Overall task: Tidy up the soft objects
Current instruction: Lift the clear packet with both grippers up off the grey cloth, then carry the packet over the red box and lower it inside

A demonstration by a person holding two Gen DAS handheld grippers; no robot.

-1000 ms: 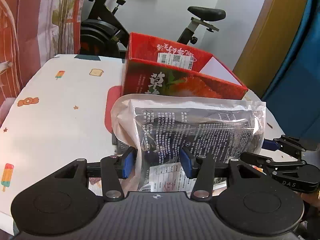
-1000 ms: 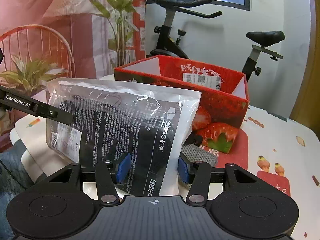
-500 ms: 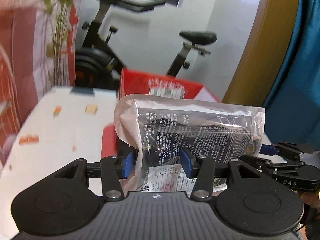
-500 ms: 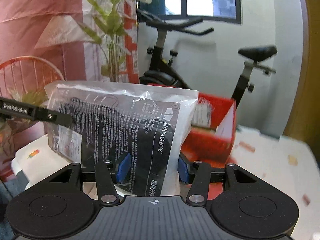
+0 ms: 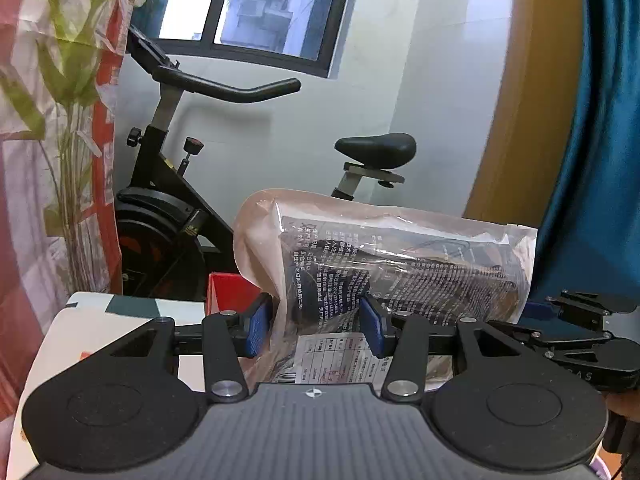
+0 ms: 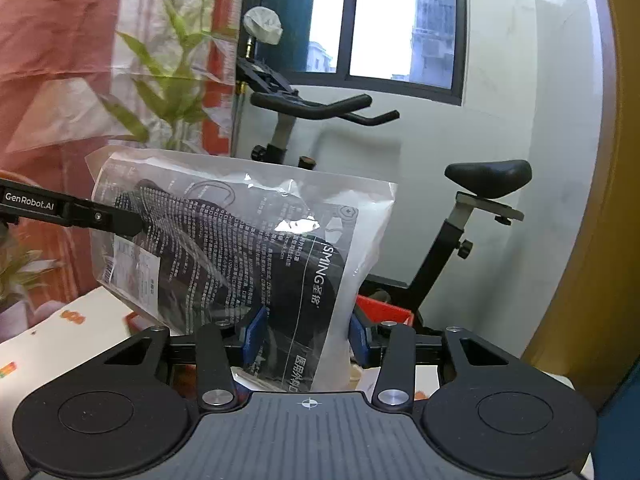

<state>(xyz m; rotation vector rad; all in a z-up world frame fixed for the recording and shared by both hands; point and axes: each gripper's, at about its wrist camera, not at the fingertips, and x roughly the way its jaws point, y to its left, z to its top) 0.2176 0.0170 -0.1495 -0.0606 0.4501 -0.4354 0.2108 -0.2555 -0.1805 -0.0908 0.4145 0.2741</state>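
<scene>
Gripping a clear plastic pouch (image 5: 400, 264) between blue pads (image 5: 256, 326): left tongs (image 5: 314, 326), seen from their own camera, clamped on the pouch's near lower edge. Held up off the table (image 5: 100, 332), upright, stretching away to the right of the tongs. Inside the pouch: something dark with white printed text and a white label low down; contents hard to name through the glare and wrinkles. Behind the left pad, just one corner of a red box (image 5: 232, 292), the rest hidden by pouch and tongs; inside not visible. At far right, the right tongs (image 5: 576, 320) reaching the pouch's far end, their pads covered by the plastic.

Seen from the right camera: right tongs (image 6: 306, 334) closing on the same pouch (image 6: 248, 248), pads pressing its lower right corner, pouch between them. Pouch leaning up and left from these tongs, with the left tongs (image 6: 120, 220) coming in from the left edge onto its upper left side. Red box (image 6: 384, 312) again only a sliver beyond the right pad, contents unseen. Exercise bike (image 6: 480, 208) past the pouch, its lower half cut off.
</scene>
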